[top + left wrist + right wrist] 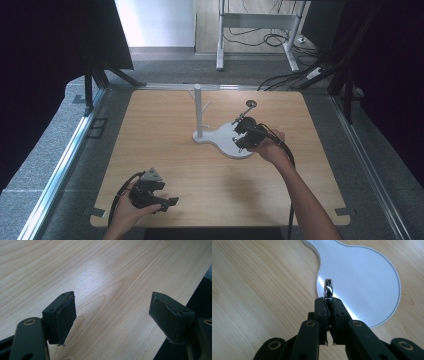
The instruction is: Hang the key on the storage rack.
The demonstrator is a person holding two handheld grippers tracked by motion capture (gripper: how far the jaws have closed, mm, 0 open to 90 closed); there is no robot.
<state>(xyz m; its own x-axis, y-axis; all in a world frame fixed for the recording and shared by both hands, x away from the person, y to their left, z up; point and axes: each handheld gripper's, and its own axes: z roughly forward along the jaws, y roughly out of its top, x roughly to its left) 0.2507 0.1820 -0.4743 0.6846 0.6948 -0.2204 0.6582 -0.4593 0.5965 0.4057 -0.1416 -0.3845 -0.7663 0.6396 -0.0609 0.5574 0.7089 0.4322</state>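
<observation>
Nearest you, your left gripper [150,192] rests on the bare pale-wood table [165,145] at its near left edge, jaws spread wide on nothing. Your right gripper [328,302] pinches a shiny metal ring [328,288] above the round lobe of the smooth white stand base [362,277], right of centre. Judged next step: carry the ring to a thin peg on the upright post [198,110].

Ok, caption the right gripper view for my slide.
Right gripper shut on a shiny metal ring above the white stand base on the wooden table.

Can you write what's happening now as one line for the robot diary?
left claw: open, over table | right claw: shut on ring, above white stand base
</observation>
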